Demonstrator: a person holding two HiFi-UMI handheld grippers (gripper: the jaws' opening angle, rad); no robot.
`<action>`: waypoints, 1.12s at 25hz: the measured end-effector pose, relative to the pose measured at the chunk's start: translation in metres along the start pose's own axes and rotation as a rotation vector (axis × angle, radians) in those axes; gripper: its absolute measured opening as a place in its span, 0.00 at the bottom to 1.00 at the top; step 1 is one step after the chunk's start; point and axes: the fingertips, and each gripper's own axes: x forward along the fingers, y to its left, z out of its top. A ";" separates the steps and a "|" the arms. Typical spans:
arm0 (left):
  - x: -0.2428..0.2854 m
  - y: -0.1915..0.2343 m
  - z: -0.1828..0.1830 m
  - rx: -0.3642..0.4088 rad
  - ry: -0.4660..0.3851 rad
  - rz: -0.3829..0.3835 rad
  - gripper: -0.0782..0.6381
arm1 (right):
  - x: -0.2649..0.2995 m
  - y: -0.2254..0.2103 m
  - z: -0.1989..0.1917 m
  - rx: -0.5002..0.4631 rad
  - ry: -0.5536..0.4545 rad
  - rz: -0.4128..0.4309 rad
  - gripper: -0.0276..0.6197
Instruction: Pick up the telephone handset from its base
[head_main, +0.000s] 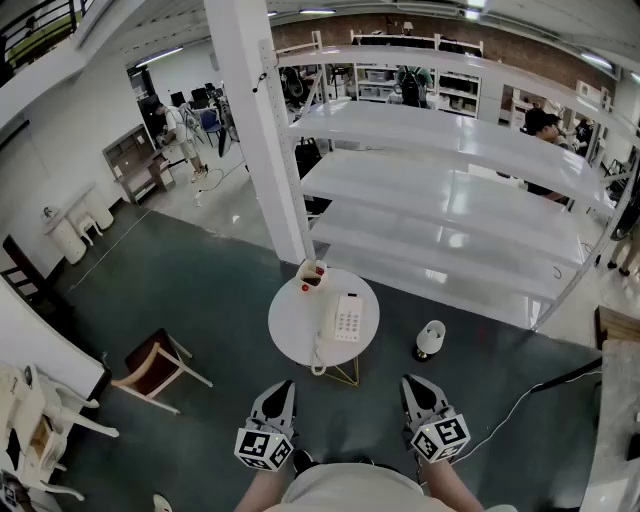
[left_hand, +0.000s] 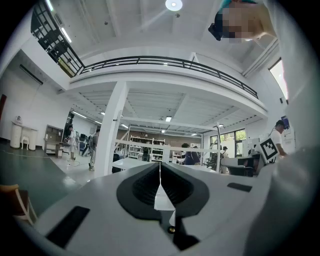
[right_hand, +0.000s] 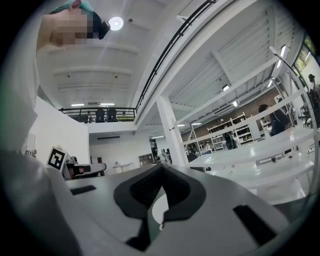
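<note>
Open grey floor (head_main: 345, 420) separates the left claw (head_main: 283, 390) and right claw (head_main: 414, 385), bottom of frame, from the round white surface (head_main: 290, 325) at centre. Behind it, a white pillar (head_main: 255, 130) and long shelves (head_main: 440, 190) block the way; a wooden chair (head_main: 150, 365) stands lower left, a small white lamp (head_main: 430, 338) on the floor right of centre.

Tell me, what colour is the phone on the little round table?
White. The telephone shows best in the head view.
</note>
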 end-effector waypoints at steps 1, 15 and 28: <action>0.001 -0.001 -0.001 0.003 -0.001 0.000 0.14 | 0.000 -0.001 -0.001 -0.001 0.001 0.000 0.05; 0.008 -0.006 -0.006 0.008 0.011 -0.003 0.14 | 0.000 -0.007 -0.006 -0.015 0.008 -0.004 0.05; 0.017 -0.016 -0.007 0.018 0.015 -0.003 0.14 | -0.003 -0.020 -0.008 -0.027 0.031 -0.016 0.05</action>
